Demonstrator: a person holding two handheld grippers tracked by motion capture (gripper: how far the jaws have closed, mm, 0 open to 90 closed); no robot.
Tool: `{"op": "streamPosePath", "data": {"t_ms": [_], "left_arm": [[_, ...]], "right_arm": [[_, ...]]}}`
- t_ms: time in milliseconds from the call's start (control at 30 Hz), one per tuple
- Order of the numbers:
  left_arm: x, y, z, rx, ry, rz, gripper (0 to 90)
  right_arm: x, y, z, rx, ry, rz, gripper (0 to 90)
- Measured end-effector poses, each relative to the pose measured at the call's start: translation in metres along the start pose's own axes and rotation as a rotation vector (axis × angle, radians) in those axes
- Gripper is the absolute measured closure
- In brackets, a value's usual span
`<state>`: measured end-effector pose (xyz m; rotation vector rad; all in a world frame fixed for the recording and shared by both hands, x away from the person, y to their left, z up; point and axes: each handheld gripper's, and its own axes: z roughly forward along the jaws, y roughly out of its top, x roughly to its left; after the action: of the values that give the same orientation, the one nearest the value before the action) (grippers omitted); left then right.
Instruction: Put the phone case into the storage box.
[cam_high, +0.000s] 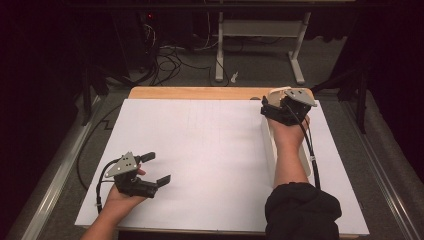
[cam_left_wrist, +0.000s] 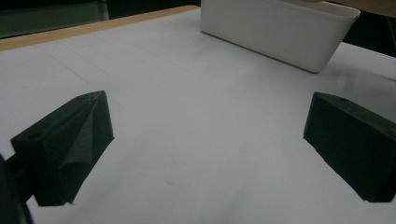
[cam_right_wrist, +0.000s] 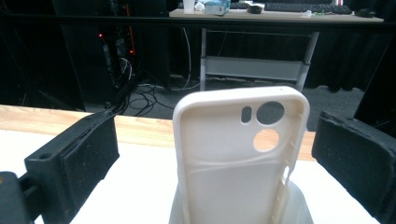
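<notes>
Right claw (cam_right_wrist: 215, 154): jaws spread wide, nothing pinched. Between them I see a white phone case (cam_right_wrist: 240, 154) standing upright, open side toward the camera, camera cutouts near its top. Neither jaw touches it; there is a clear gap on both sides. The case's lower end sits in a white tray (cam_right_wrist: 299, 205). In the high view the right claw (cam_high: 280, 107) is over the far end of that long white tray (cam_high: 268, 145), near the far right of the counter (cam_high: 200, 150).

Left claw (cam_left_wrist: 208, 140): jaws spread, holding nothing, just above the white sheet on the counter. In the high view the left claw (cam_high: 152, 170) is near the front left, well apart from the tray. The tray (cam_left_wrist: 275, 32) shows ahead in the left gripper view.
</notes>
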<state>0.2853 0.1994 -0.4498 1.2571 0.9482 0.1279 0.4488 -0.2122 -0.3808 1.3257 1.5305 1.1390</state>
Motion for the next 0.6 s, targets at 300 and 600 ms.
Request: {"op": "streamPosePath", "data": {"t_ms": [300, 600], "left_arm": [[0.0, 0.0, 0.001, -0.002, 0.001, 0.002, 2.4], [-0.001, 0.0, 0.001, 0.0, 0.0, 0.006, 2.4]], "right_arm": [[-0.011, -0.002, -0.014, -0.011, 0.05, 0.023, 18.5], [-0.011, -0.001, -0.021, 0.005, 0.129, -0.001, 55.3]]}}
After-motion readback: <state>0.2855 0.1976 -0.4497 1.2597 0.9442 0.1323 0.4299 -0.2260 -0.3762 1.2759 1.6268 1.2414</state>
